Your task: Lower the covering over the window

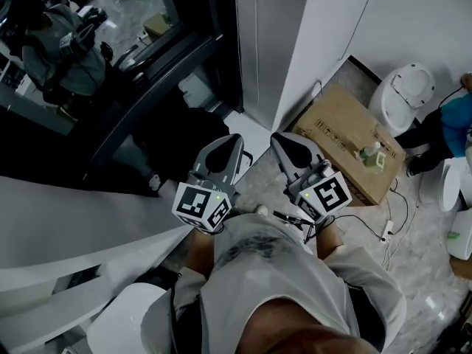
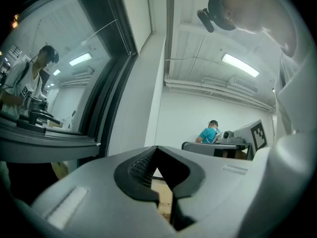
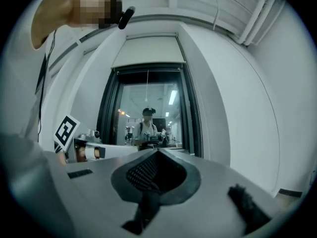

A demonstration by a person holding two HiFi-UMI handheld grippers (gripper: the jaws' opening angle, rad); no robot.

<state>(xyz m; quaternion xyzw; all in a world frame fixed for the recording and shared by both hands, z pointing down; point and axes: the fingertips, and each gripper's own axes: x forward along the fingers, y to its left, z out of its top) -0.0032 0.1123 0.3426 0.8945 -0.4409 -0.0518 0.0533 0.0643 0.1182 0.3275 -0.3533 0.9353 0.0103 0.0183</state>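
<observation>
This looks like a lab or office workroom. It has plain white walls (image 2: 190,110), a strip light (image 2: 240,65) and pipes (image 2: 218,85) overhead, and a dark-framed window (image 3: 147,113) onto another lit room. A person (image 2: 209,133) sits at a worktop (image 2: 213,146), and a cardboard box (image 1: 346,142) and cables (image 1: 365,217) lie on the floor (image 1: 420,264).

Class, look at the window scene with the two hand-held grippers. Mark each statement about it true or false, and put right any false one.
1. Both grippers have their jaws together with nothing between them. True: the left gripper and the right gripper are both shut and empty.
2. The covering is already down over the glass. False: the window is bare, and a person can be seen through it.
3. A cardboard box lies on the floor near the wall. True.
4. The right gripper clamps the pull cord. False: the thin cord hangs in the window, away from the jaws.
5. Nothing stands on the box. False: a green bottle is on it.
</observation>
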